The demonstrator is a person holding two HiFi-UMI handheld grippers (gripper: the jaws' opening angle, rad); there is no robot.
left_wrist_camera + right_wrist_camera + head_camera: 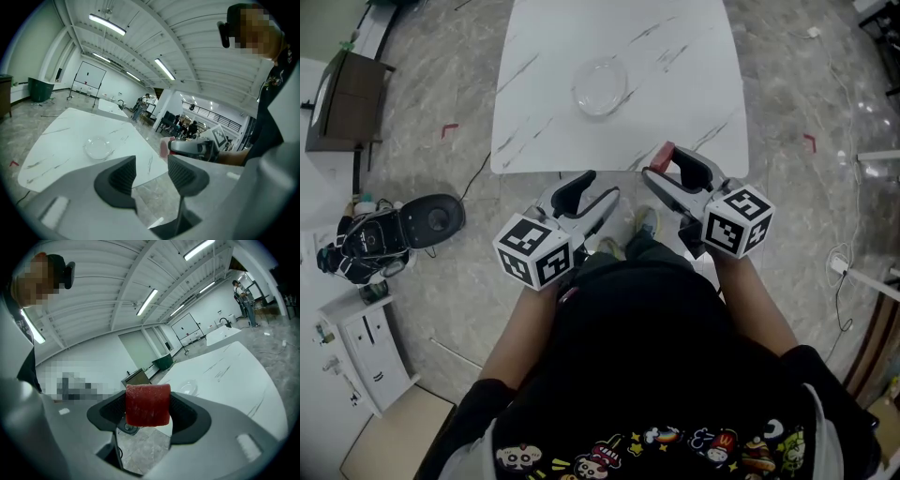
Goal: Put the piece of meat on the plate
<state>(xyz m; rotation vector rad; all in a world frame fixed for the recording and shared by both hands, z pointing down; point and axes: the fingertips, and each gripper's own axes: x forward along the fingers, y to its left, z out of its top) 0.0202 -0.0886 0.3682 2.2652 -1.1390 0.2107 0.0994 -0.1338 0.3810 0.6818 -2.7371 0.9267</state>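
A red block of meat (147,405) is clamped between the jaws of my right gripper (147,411); in the head view the meat (663,156) shows at the tip of that gripper (659,167), just at the near edge of the white marble table (675,112). The clear glass plate (600,86) sits in the middle of the table, also seen as the plate (98,147) and faintly as the plate (187,388). My left gripper (598,187) is held beside the right one off the table's near edge, open and holding nothing (151,174).
A dark wooden cabinet (336,98) stands on the floor at the left, with a black round device (431,220) and bags nearby. A white drawer unit (361,347) is at lower left. Cables lie on the floor at the right. People stand far off in the hall.
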